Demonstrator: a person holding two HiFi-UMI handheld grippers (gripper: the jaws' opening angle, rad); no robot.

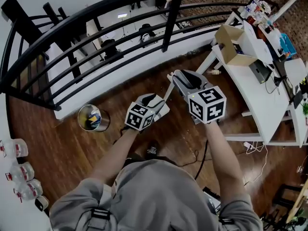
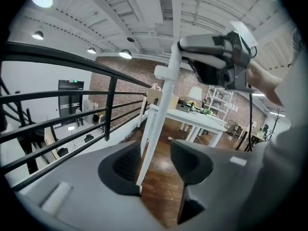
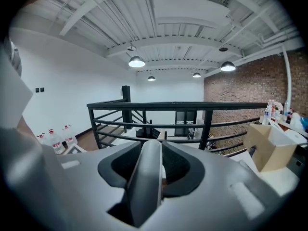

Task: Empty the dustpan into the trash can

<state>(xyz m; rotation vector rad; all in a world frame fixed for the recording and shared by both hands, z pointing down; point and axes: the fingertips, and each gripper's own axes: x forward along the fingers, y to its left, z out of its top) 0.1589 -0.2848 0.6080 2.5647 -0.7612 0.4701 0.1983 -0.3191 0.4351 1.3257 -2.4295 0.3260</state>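
A long white handle (image 2: 161, 100) rises between my two grippers; its lower end and the dustpan are hidden under my arms in the head view. My left gripper (image 2: 156, 165) is open, and the handle passes between its pads close to the left one. In the head view the left gripper (image 1: 161, 107) sits low and left of the right gripper (image 1: 175, 77). My right gripper (image 3: 151, 165) is shut on the handle's thick grey upper end (image 3: 147, 177), higher up the pole. The round metal trash can (image 1: 93, 118) stands on the wood floor to the left, by the railing.
A black railing (image 1: 96, 28) curves along the far edge over a drop. A white table (image 1: 260, 95) with a cardboard box (image 1: 233, 44) stands at the right. Water bottles (image 1: 19, 172) line the left wall. Cables (image 1: 202, 158) lie on the floor near my feet.
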